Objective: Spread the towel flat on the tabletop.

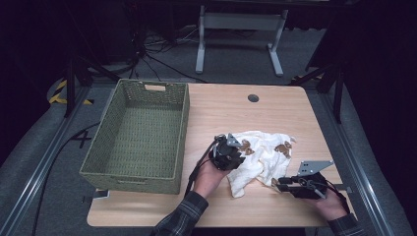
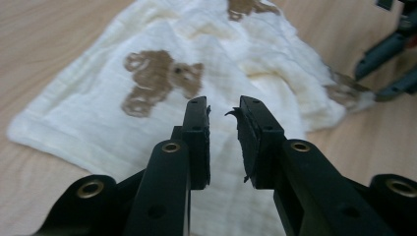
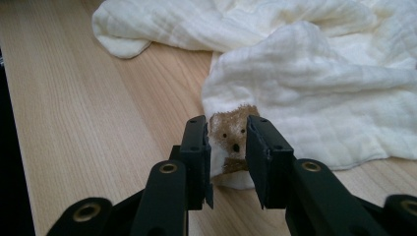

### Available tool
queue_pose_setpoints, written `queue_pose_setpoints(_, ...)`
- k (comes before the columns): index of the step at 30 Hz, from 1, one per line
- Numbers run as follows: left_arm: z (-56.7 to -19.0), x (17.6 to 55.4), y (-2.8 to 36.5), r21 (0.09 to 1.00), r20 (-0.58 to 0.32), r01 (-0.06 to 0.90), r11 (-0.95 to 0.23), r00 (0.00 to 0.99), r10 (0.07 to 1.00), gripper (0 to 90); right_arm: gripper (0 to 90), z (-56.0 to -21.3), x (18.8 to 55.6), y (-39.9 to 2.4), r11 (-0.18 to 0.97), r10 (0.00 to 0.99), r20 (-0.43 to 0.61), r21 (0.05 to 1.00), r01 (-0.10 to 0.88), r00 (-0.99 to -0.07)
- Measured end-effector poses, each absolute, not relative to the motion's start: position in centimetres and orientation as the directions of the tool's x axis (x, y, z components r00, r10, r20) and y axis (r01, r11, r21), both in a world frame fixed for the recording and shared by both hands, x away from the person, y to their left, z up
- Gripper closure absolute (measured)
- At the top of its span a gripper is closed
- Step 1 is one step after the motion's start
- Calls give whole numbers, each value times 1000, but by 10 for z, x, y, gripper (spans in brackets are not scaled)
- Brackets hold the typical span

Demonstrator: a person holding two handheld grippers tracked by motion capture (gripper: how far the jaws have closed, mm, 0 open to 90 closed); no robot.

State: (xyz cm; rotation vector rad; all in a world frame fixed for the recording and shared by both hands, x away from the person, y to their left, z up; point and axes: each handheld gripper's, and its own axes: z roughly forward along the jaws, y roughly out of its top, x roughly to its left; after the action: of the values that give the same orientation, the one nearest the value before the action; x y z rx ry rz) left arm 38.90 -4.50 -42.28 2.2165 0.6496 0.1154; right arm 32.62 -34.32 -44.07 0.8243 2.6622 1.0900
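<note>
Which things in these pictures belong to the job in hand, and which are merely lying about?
In the job:
cream cloth with brown bear prints
left gripper, jaws apart above the cloth
right gripper, a cloth corner between its jaws

Lying about:
green woven basket, nothing in it
wooden table
white desk frame behind

Left claw (image 1: 235,147) slightly open; right claw (image 1: 276,183) likewise.

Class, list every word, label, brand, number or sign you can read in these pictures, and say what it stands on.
None can be read.
Cloth: brown bear prints, no lettering.
Basket, table: no labels.
Floor: a dark cross-shaped mark, no text.
</note>
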Motion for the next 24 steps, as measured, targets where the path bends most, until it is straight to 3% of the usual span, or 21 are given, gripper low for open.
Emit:
queue_pose_setpoints(3, -427, 378, -44, 727, -135, 410, -550, 871, 472, 724, 704, -442, 326, -343, 589, 538, 68, 683, 432, -840)
queue_pose_setpoints(11, -441, 348, -42, 684, -140, 400, -610, 893, 428, 598, 694, -445, 327, -339, 612, 529, 55, 667, 426, -847)
queue_pose_setpoints(15, -448, 347, -47, 662, -120, 391, -640, 898, 424, 589, 699, -447, 328, -336, 621, 526, 47, 661, 421, -849)
queue_pose_setpoints(17, -450, 348, -49, 639, -104, 382, -667, 903, 417, 623, 717, -449, 328, -335, 630, 525, 44, 651, 423, -850)
queue_pose_setpoints(18, -450, 348, -49, 632, -101, 383, -674, 903, 418, 732, 757, -449, 329, -335, 631, 528, 41, 650, 424, -848)
queue_pose_setpoints(19, -451, 349, -49, 629, -101, 388, -674, 900, 424, 787, 789, -450, 330, -335, 630, 529, 39, 652, 423, -848)
queue_pose_setpoints(24, -450, 352, -46, 622, -137, 406, -669, 898, 418, 883, 869, -449, 331, -337, 630, 532, 39, 650, 426, -846)
